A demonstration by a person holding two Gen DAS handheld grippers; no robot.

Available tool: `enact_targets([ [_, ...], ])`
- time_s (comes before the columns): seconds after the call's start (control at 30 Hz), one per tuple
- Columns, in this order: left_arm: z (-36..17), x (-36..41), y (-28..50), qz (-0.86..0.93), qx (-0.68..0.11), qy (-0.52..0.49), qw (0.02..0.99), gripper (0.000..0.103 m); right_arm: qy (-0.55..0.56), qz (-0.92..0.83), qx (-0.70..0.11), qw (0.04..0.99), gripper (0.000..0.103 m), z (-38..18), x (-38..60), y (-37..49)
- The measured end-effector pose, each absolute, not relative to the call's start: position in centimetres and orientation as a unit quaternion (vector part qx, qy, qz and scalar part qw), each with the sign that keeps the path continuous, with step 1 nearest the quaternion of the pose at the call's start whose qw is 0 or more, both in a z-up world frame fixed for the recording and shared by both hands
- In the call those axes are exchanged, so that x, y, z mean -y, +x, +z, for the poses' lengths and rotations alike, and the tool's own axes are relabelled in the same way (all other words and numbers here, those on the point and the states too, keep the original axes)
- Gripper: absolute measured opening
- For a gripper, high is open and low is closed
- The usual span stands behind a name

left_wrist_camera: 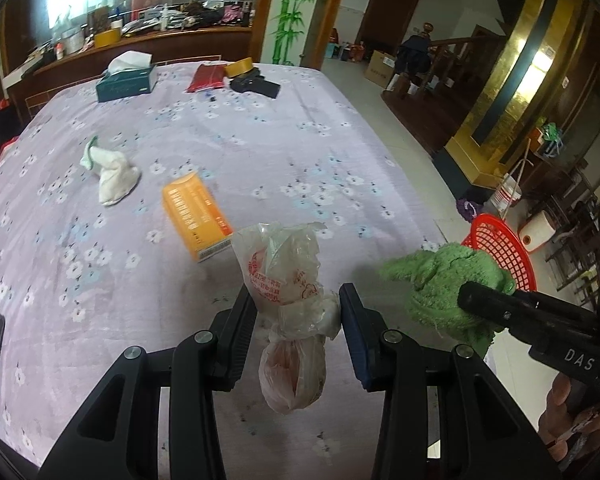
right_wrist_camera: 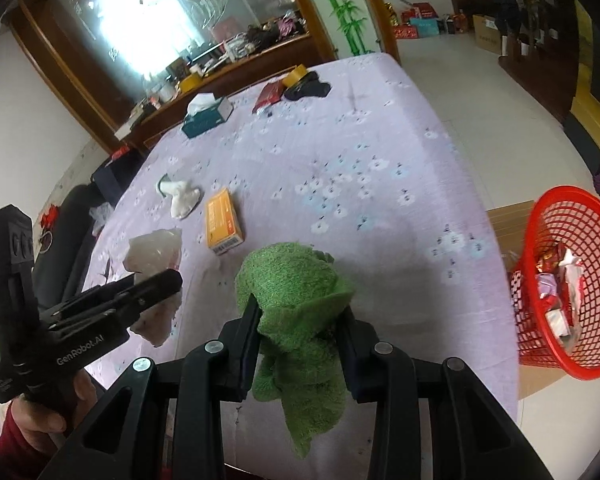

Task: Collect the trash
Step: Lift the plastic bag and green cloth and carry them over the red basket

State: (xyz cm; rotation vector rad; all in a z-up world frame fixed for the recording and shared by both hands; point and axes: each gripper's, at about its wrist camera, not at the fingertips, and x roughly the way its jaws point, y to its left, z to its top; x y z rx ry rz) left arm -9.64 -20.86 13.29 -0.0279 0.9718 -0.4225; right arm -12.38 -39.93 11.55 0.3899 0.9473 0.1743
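Landmark: the red basket [right_wrist_camera: 568,280] stands on the floor just off the bench's corner, already holding some wrappers.
Left gripper [left_wrist_camera: 296,312]: its jaws are clenched on a knotted plastic bag [left_wrist_camera: 288,300], which hangs between them clear of the bench [left_wrist_camera: 300,140], well away from the basket.
Right gripper [right_wrist_camera: 300,320]: its jaws are clamped on a green cloth [right_wrist_camera: 296,292], bunched above them and trailing below, nearer the basket but not over it.
Left behind: an orange box [left_wrist_camera: 196,216] and a white crumpled cloth [left_wrist_camera: 114,176] lie further from the basket, out on the flowered cover; a tissue box [left_wrist_camera: 126,80] sits at the far end.
Step, as I judge it: both pieces need carrying across to the basket and dropping in.
Risk, bag: thin, slippery film gripped near its knot; a quick swing could let it slide out short of the basket.
Risk, cloth: its loose tail may snag the basket's mesh rim or cling to a pad on release, leaving it draped outside.
Risk, crowding: the grippers are close together; both heading for one narrow opening could knock and tip the light basket.
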Motion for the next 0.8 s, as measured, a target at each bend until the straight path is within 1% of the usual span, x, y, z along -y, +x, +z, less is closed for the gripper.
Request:
enact_targets([
  [0.43,14.2,25.3,-10.2,-0.232,-0.457,0.019,0.858,0.04,0.221,0.045,-0.425,0.877,0.037,13.0,44.9,-15.2],
  [0.8,15.7,32.5,-10.8,-0.292,-0.447,0.053,0.844,0.041,0.258,-0.003,-0.399,0.88,0.037,14.3,51.0,-17.9],
])
